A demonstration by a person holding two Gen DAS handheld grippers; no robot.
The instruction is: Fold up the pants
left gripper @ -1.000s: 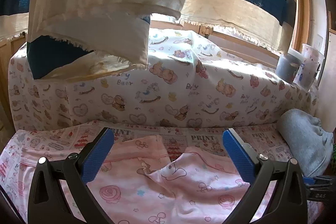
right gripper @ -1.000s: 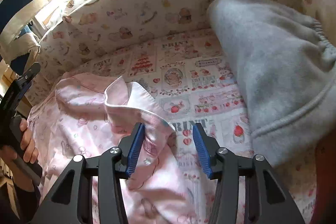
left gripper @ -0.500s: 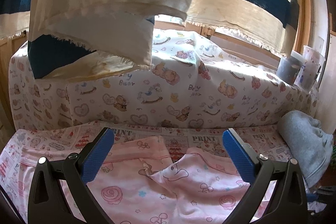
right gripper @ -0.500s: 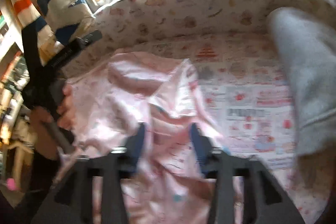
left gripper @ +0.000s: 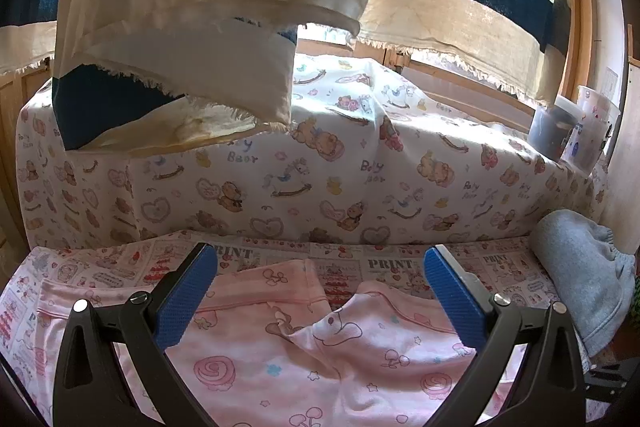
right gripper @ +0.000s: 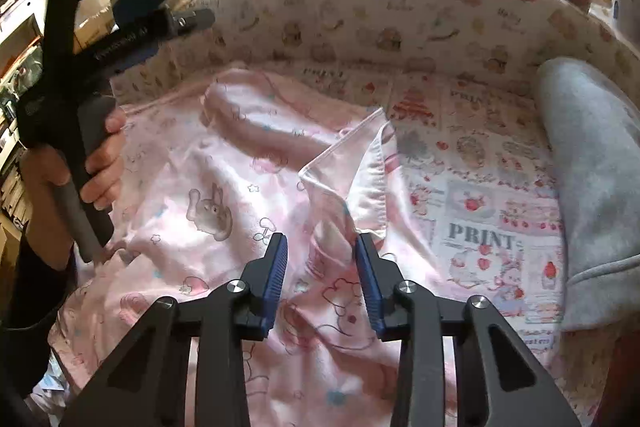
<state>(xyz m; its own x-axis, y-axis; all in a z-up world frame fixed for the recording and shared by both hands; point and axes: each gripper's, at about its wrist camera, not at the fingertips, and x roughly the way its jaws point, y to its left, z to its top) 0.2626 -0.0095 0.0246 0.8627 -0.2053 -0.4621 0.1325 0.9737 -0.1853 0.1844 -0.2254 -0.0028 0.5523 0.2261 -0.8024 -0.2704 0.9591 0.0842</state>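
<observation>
Soft pink printed pants (right gripper: 224,195) lie rumpled, one hem (right gripper: 360,147) folded upward.

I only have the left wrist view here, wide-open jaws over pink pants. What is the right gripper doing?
Observer: The right gripper is low over the pink pants. Its jaws have just been closing, with a raised ridge of cloth between them, not visibly pinched.
Operator: What lies just ahead of it?
Observer: A turned-up hem stands up beyond its fingertips, pale inside facing out.
Operator: Where is my left gripper from there?
Observer: The left gripper shows at the far left of the right wrist view, with a hand wrapped round its handle beside the pants' edge.
</observation>
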